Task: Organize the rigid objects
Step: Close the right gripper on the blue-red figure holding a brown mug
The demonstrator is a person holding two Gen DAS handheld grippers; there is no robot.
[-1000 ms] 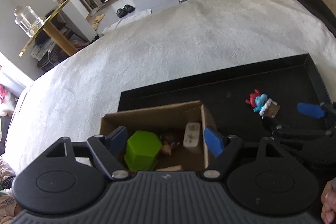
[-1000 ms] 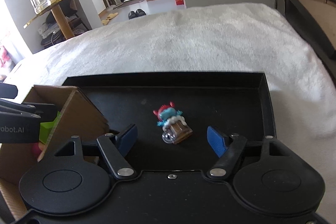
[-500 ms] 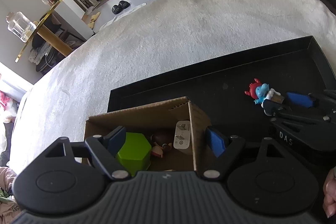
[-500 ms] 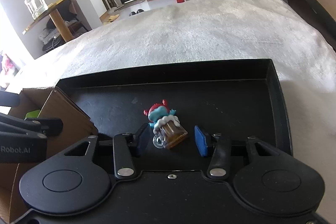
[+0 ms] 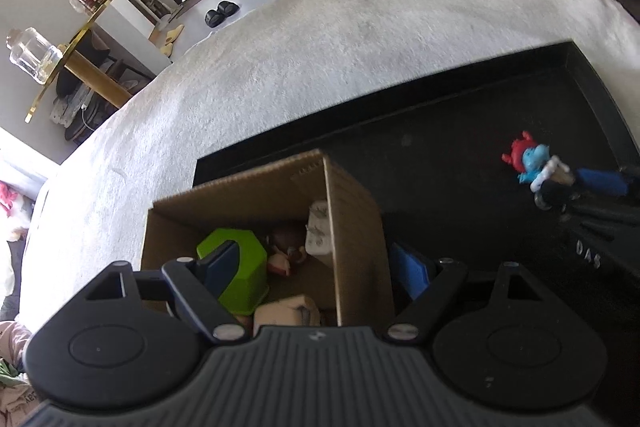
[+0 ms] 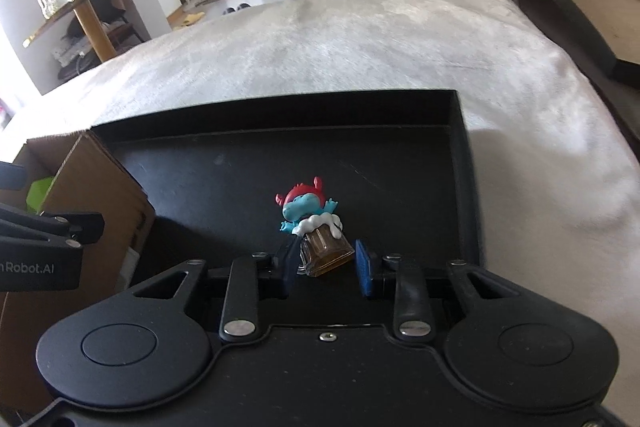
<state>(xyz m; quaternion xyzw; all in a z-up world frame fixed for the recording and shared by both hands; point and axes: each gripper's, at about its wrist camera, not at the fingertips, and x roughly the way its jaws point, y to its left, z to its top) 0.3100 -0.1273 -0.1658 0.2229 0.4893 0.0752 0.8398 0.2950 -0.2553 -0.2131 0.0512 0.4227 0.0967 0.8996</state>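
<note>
In the right wrist view the right gripper [image 6: 326,263] is sitting at the lower centre of the frame, its jaws having just been closing and now pressing on the amber mug base of a small toy figure [image 6: 310,213]; the figure, blue with a red cap, is standing out above the blue pads, over the floor of a black tray [image 6: 256,115]; the tray is lying on a white fluffy blanket [image 6: 360,43] that is filling the upper half of the frame. In the left wrist view the same toy figure [image 5: 532,163] is showing at the right edge, with the right gripper's blue pad just beside it. The left gripper [image 5: 320,267] is hanging wide open at the bottom of that frame, straddling the right wall of a cardboard box [image 5: 352,227]; one pad is lying inside the box and the other outside it over the tray. Inside the box, a green block [image 5: 244,267], a white plug [image 5: 318,235] and a small brownish figure [image 5: 286,247] are lying together near the centre of the frame.
</note>
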